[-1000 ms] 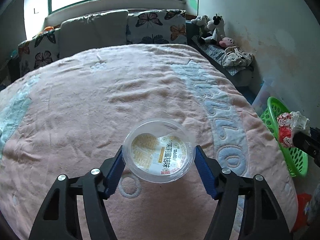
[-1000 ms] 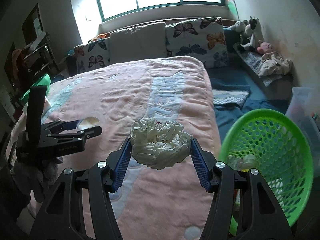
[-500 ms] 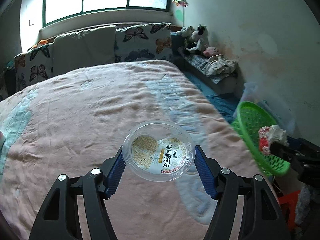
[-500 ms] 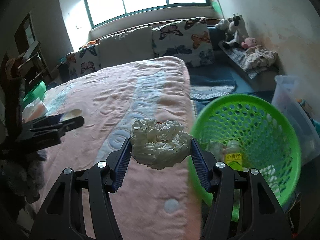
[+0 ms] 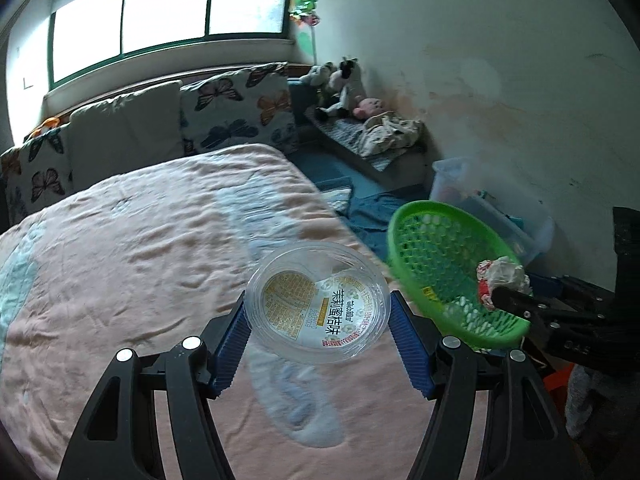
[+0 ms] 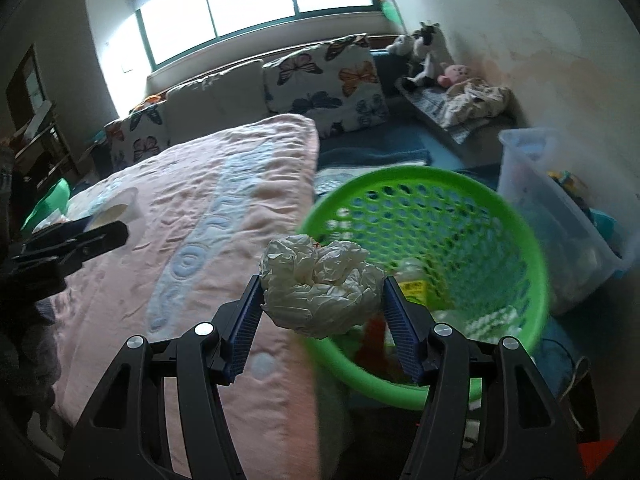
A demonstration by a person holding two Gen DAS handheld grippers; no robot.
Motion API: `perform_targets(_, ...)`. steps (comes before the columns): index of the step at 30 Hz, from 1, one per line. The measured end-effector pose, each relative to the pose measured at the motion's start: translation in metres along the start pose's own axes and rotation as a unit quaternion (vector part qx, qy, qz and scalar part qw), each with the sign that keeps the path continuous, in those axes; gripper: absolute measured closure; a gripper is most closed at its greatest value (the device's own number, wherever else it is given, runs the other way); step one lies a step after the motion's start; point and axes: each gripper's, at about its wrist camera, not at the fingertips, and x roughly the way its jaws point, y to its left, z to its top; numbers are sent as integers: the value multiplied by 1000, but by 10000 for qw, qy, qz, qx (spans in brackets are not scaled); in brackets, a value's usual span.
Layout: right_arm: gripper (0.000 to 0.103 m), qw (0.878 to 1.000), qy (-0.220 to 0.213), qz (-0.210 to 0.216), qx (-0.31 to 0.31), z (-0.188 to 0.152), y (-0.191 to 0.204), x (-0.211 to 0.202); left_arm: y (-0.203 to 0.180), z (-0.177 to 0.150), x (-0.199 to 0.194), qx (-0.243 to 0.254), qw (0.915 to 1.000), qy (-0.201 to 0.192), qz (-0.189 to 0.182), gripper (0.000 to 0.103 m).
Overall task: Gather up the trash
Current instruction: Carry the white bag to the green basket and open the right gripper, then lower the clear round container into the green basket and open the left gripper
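My left gripper (image 5: 318,330) is shut on a clear round plastic container (image 5: 317,300) with a yellow and white label, held above the pink bed's right edge. My right gripper (image 6: 322,300) is shut on a crumpled white plastic bag (image 6: 320,286), held over the near rim of the green perforated basket (image 6: 440,216). The basket also shows in the left wrist view (image 5: 440,248), with the right gripper (image 5: 505,294) and its bag (image 5: 502,276) above its far side. Some trash, including a bottle with a yellow label (image 6: 412,280), lies in the basket.
The pink blanket covers the bed (image 5: 120,248), also in the right wrist view (image 6: 180,220). Butterfly pillows (image 5: 236,112) line the headboard. A clear storage bin (image 6: 560,216) stands right of the basket. A low bench with plush toys (image 5: 360,120) runs along the wall.
Both grippers have swung right, off the bed toward the green basket. The bag now hangs at the basket's rim; the container has come closer to the basket. Both grips are unchanged.
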Motion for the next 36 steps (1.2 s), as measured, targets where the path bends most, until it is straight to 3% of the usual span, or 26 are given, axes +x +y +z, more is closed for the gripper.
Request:
perform_targets(16, 40, 9980, 119, -444, 441, -5, -66, -1, -55, 17, 10, 453, 9986, -49, -274, 38)
perform_targets(36, 29, 9968, 19, -469, 641, -11, -85, -15, -93, 22, 35, 679, 9965, 135, -469, 38)
